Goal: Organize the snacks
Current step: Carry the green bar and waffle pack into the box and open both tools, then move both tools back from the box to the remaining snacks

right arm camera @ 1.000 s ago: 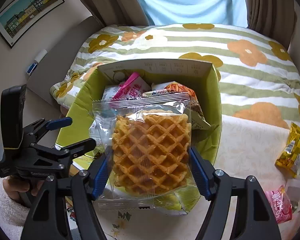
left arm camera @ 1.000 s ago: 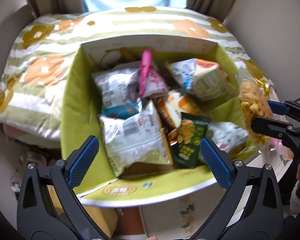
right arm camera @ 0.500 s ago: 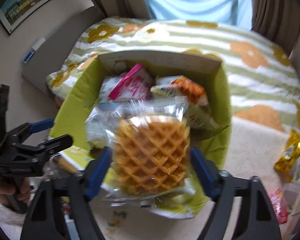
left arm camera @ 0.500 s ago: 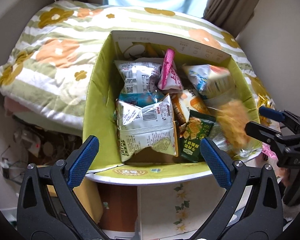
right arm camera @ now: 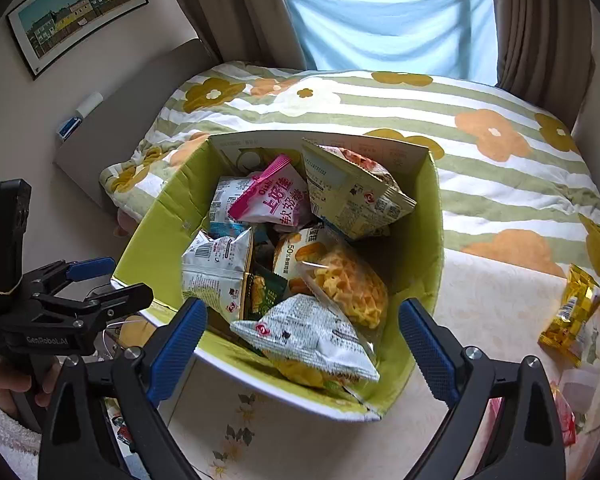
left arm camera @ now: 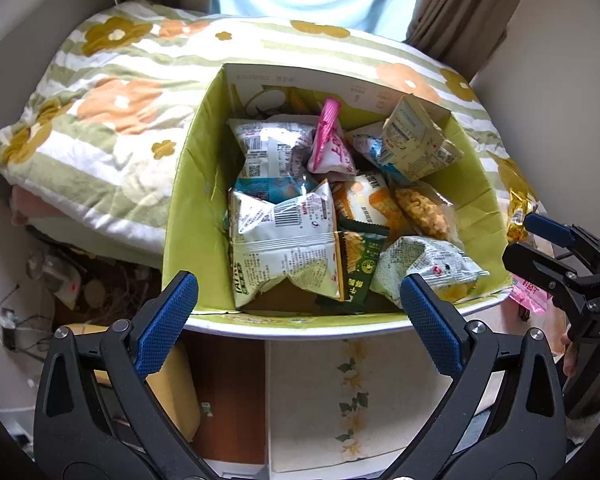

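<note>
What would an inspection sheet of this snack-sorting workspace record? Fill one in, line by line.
Surface: floral cloth bears the green box.
Job's things: waffle pack lies in the box among other packets, with a pink packet behind it; gold packet lies outside on the cloth.
Clutter: pink wrapper beside the box.
Grippers: left gripper and right gripper both have jaws open, nothing held.
Cables: wires on the floor.
Surroundings: flowered quilt, curtains, framed picture.
</note>
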A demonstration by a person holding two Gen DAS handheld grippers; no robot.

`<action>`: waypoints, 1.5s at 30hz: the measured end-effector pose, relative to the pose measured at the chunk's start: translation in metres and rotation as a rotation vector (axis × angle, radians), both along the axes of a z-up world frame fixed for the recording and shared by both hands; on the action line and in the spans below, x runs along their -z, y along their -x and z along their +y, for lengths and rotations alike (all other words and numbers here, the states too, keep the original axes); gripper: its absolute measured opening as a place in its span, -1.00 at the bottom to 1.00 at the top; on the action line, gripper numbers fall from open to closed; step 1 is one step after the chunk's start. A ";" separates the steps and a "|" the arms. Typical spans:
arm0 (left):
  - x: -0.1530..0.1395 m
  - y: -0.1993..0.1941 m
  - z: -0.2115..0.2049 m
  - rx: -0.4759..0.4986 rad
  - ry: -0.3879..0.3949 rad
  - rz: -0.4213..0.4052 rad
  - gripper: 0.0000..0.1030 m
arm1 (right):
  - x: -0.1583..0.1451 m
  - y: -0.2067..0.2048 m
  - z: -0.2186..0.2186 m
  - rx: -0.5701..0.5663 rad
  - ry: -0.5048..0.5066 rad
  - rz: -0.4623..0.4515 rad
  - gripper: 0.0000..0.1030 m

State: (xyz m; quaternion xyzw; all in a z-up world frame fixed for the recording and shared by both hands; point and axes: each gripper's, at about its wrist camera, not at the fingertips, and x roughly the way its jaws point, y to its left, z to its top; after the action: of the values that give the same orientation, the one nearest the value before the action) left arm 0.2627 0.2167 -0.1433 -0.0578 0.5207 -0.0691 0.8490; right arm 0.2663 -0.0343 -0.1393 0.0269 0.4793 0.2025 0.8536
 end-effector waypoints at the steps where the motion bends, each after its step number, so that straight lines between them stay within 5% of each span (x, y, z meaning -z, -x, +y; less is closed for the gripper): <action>1: -0.002 0.001 -0.001 0.002 0.003 -0.004 0.95 | -0.001 0.002 -0.001 0.001 0.000 0.003 0.86; 12: -0.022 0.007 -0.044 0.104 0.010 -0.046 0.96 | -0.016 0.026 -0.036 0.088 0.000 -0.008 0.86; 24: -0.041 0.023 -0.181 0.314 0.053 -0.068 0.95 | -0.044 0.057 -0.173 0.304 -0.022 -0.069 0.86; 33: -0.018 0.037 -0.321 0.512 0.042 -0.011 0.95 | -0.044 0.074 -0.289 0.423 -0.005 -0.074 0.86; 45: 0.048 0.054 -0.441 0.696 -0.157 0.044 0.95 | 0.020 0.066 -0.376 0.390 -0.028 0.120 0.86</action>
State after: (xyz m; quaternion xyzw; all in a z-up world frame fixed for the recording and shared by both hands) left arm 0.2089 -0.2238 -0.1913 0.1871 0.5309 -0.3126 0.7651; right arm 0.2006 -0.4105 -0.1594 0.1430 0.5120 0.0380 0.8461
